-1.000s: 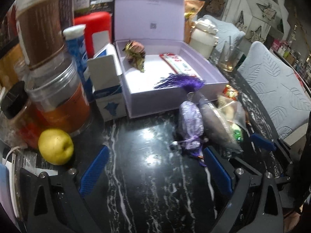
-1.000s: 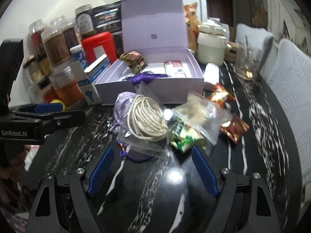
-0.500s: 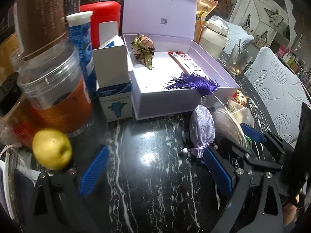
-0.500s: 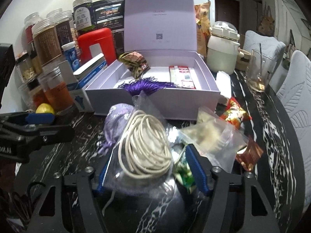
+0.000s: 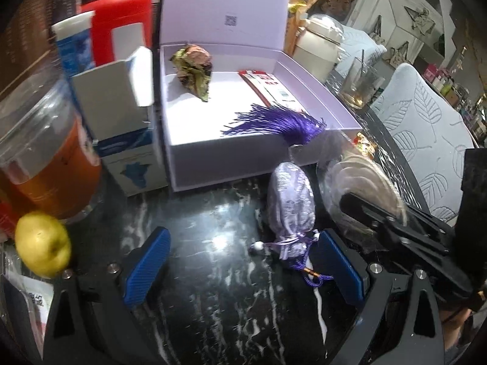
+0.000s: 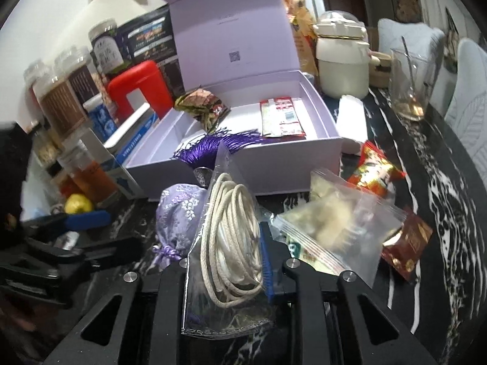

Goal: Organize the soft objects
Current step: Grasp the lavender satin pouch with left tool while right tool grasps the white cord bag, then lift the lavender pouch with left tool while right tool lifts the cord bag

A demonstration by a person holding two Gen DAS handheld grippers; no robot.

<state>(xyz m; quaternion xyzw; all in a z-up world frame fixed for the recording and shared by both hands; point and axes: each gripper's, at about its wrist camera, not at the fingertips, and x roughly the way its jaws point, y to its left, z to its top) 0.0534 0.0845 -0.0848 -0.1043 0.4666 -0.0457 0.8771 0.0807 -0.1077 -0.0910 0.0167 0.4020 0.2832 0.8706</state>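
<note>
An open lilac box (image 5: 261, 149) (image 6: 289, 158) stands on the black marble table, holding a foil wrapper (image 5: 194, 67) and a red sachet (image 6: 281, 115). A lilac pouch (image 5: 290, 203) (image 6: 179, 210) with a purple tassel (image 5: 274, 123) lies against the box front. My right gripper (image 6: 226, 243) is shut on a clear bag of coiled white cord (image 6: 231, 228), lifted beside the pouch; the bag also shows in the left wrist view (image 5: 359, 188). My left gripper (image 5: 243, 267) is open and empty, its right finger (image 5: 341, 267) touching the pouch's tied end.
Jars (image 5: 39, 152), a white carton (image 5: 121, 115), a red container (image 5: 118, 24) and a yellow fruit (image 5: 42, 243) crowd the left. Clear snack bags (image 6: 338, 228) and red packets (image 6: 374, 167) lie right of the pouch. A cream pot (image 6: 341, 60) and a glass (image 6: 411, 85) stand behind.
My right gripper moved forward around the cord bag, closed on it and raised it. My left gripper edged forward toward the box and pouch.
</note>
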